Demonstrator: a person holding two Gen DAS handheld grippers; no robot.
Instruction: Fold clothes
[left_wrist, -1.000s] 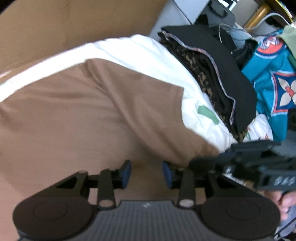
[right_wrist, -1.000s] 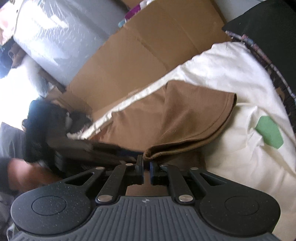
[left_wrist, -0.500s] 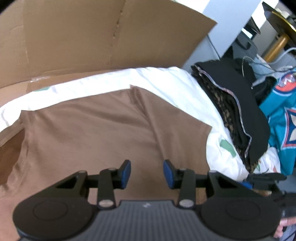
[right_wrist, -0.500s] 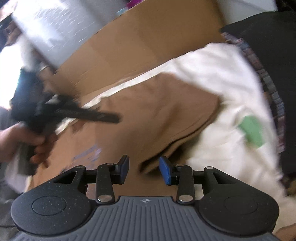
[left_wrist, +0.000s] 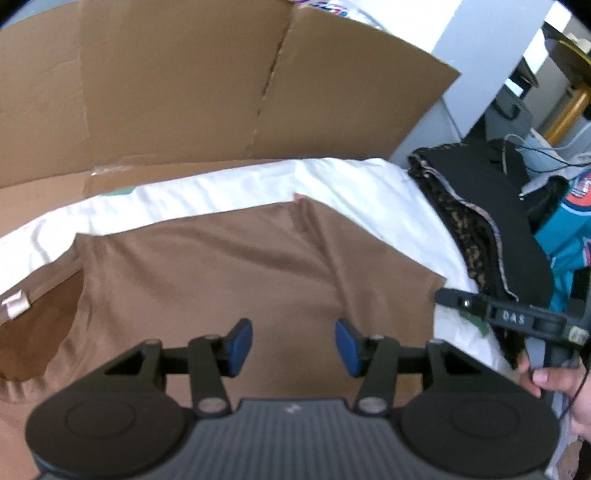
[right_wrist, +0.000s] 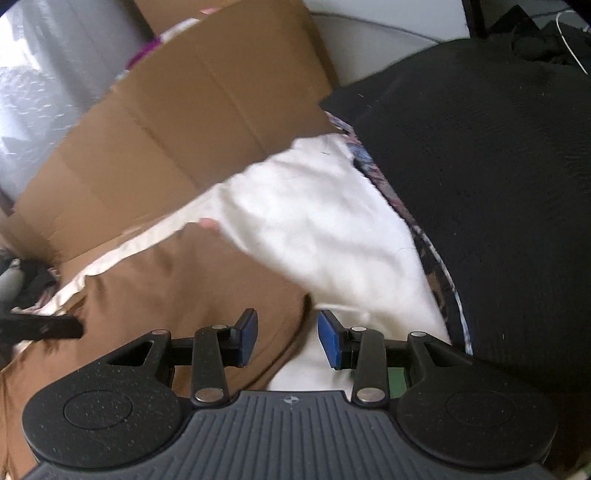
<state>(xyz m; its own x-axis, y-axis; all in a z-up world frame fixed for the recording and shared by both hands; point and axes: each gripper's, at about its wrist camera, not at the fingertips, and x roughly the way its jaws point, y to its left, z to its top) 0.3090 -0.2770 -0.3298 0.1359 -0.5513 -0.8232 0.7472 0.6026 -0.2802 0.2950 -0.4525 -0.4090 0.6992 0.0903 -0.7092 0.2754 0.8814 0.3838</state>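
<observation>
A brown T-shirt (left_wrist: 229, 266) lies spread flat on a white sheet (left_wrist: 229, 188), one sleeve folded in over its body. My left gripper (left_wrist: 293, 341) hovers above the shirt's near part, its jaws opening, with nothing between the blue pads. In the right wrist view the shirt (right_wrist: 177, 288) fills the lower left. My right gripper (right_wrist: 288, 338) stands open over the shirt's right edge where it meets the sheet (right_wrist: 314, 229), gripping nothing. The right gripper's finger (left_wrist: 480, 306) also shows at the right of the left wrist view, held by a hand (left_wrist: 554, 380).
A flattened cardboard sheet (left_wrist: 207, 92) stands behind the bed. A stack of dark folded clothes (left_wrist: 491, 221) lies to the right of the white sheet, with a teal jersey (left_wrist: 565, 229) beyond it. In the right wrist view the black garment (right_wrist: 491, 184) fills the right side.
My right gripper opened and let go of the folded brown sleeve, then swung right toward the shirt's edge. The left gripper drew back, bringing the whole shirt into view, and its jaws widened.
</observation>
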